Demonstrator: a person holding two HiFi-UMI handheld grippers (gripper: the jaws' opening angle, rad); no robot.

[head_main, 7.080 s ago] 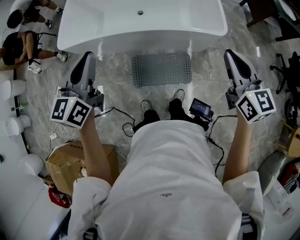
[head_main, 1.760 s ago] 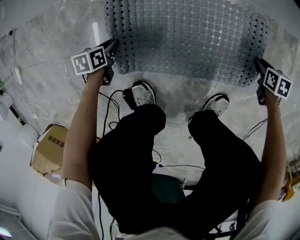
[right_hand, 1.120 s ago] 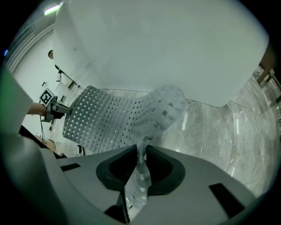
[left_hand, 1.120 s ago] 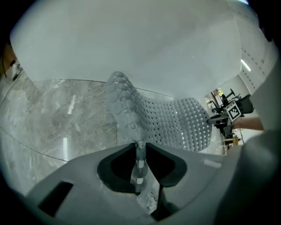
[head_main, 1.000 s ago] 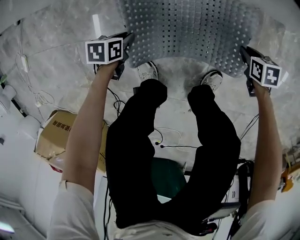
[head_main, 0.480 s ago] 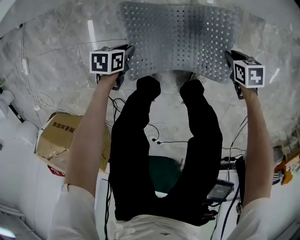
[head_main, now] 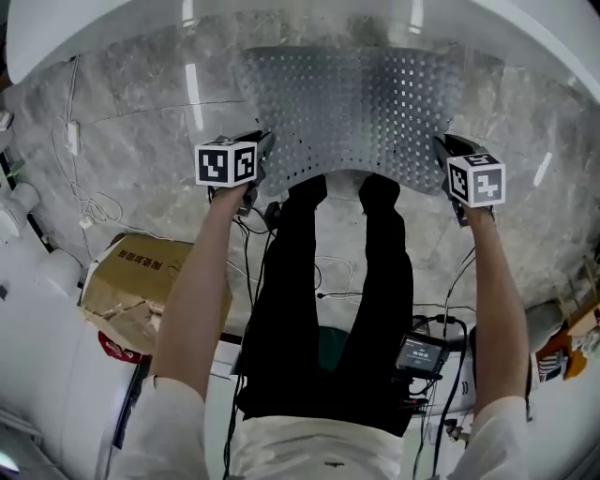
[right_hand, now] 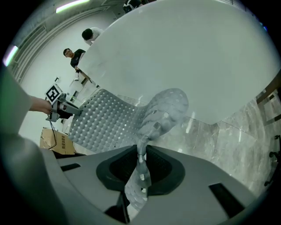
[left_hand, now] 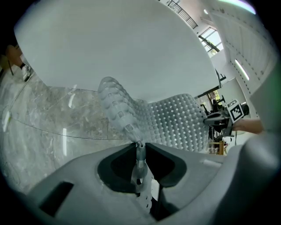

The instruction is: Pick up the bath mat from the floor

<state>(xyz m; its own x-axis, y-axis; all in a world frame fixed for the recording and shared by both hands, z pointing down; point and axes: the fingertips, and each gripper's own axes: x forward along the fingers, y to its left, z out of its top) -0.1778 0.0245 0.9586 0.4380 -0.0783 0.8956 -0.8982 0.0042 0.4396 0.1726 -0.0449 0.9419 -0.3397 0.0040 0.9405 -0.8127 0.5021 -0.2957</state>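
Observation:
The bath mat is a grey, translucent, perforated sheet, lifted off the marble floor and stretched between both grippers in front of the person's legs. My left gripper is shut on its near left corner; in the left gripper view the mat runs out from the pinched edge between the jaws. My right gripper is shut on the near right corner, and the mat fans away from its jaws. The mat's far edge hangs near the tub.
The white bathtub curves across the top, close behind the mat. A torn cardboard box lies on the floor at the left. Cables trail by the person's feet. White cylinders stand at far left. Two people are behind the tub.
Both grippers have risen and drawn toward me with the mat's corners held. The mat has come up off the floor, and the feet are now hidden behind it.

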